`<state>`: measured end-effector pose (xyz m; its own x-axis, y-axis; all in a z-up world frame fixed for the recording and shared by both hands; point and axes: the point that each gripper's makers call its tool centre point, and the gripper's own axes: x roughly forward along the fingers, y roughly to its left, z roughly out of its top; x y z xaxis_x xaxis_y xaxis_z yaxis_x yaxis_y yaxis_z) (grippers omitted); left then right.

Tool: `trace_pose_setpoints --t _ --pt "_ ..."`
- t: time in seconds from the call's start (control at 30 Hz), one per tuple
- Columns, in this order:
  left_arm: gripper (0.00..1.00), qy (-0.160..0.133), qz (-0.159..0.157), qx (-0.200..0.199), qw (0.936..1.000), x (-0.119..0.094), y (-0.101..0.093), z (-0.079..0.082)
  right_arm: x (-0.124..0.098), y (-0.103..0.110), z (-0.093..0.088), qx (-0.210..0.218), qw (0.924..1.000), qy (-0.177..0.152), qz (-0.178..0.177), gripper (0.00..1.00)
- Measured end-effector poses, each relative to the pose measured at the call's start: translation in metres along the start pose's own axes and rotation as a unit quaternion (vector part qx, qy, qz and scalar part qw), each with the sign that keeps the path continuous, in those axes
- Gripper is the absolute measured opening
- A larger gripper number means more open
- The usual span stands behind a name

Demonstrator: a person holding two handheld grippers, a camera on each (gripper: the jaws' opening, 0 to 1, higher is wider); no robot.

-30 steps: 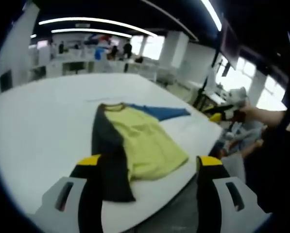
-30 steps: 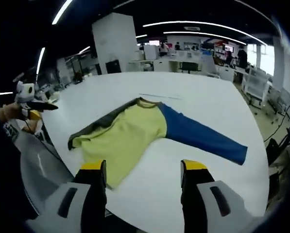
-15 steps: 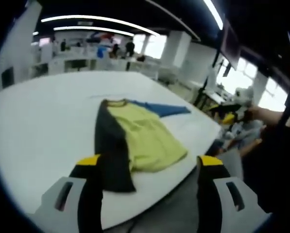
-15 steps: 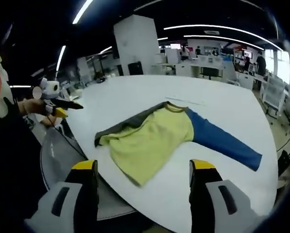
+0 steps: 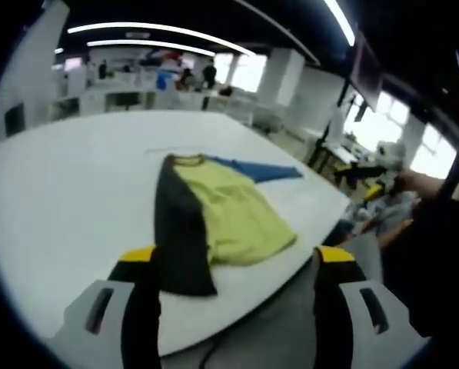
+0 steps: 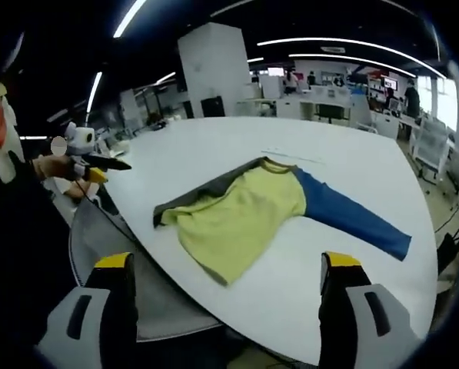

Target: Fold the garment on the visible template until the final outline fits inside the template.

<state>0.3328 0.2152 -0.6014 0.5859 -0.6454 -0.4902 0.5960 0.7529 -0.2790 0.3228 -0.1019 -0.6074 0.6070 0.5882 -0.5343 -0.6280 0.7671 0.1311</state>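
Your left gripper (image 5: 233, 269) has its jaws spread wide, yellow tips far apart, nothing between them and nothing touched. It hangs off the near edge of the white table (image 5: 68, 177), short of the cloth. In the left gripper view the garment (image 5: 214, 219) sits centre frame, just above the jaw tips: yellow body, dark grey sleeve running down the left side to the left jaw tip, blue sleeve poking out toward the upper right.

Your right gripper (image 6: 225, 273) is the same: jaws gaping wide, empty, in contact with nothing, held back from the table edge. In the right gripper view the garment (image 6: 244, 215) lies centre frame on the table (image 6: 352, 269), yellow body flat, grey sleeve folded along the upper-left edge, blue sleeve stretched full length toward the right of the frame. Its yellow hem lies close to the table's near edge.

Your left gripper also shows at the left edge of the right gripper view (image 6: 87, 165), held in your hand well clear of the table; can't tell its jaw gap from there.

I can't make out a template outline on the table in either view.
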Motion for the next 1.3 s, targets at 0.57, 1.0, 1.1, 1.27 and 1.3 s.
trace_pose_setpoints --t 0.57,1.0,1.1,1.27,1.3 --pt "0.99 0.024 -0.002 -0.008 0.9997 0.006 0.004 -0.016 0.001 -0.004 -0.003 0.011 0.9999 0.0 -0.008 1.0" --pt "1.0 0.057 -0.013 -0.014 0.9982 0.011 0.027 -0.039 0.002 -0.003 -0.003 0.006 0.9999 0.002 -0.011 1.0" --pt "0.99 0.06 -0.02 -0.024 0.9977 0.017 0.038 -0.046 0.001 -0.003 -0.005 0.007 0.9999 0.005 -0.013 1.0" --pt "0.92 0.07 -0.016 -0.044 0.9964 0.026 0.063 -0.057 0.0 -0.004 -0.007 0.001 0.9998 0.009 -0.017 1.0" --pt "0.91 0.071 -0.017 -0.046 0.9962 0.027 0.064 -0.058 0.0 -0.004 -0.006 0.001 0.9998 0.009 -0.017 1.0"
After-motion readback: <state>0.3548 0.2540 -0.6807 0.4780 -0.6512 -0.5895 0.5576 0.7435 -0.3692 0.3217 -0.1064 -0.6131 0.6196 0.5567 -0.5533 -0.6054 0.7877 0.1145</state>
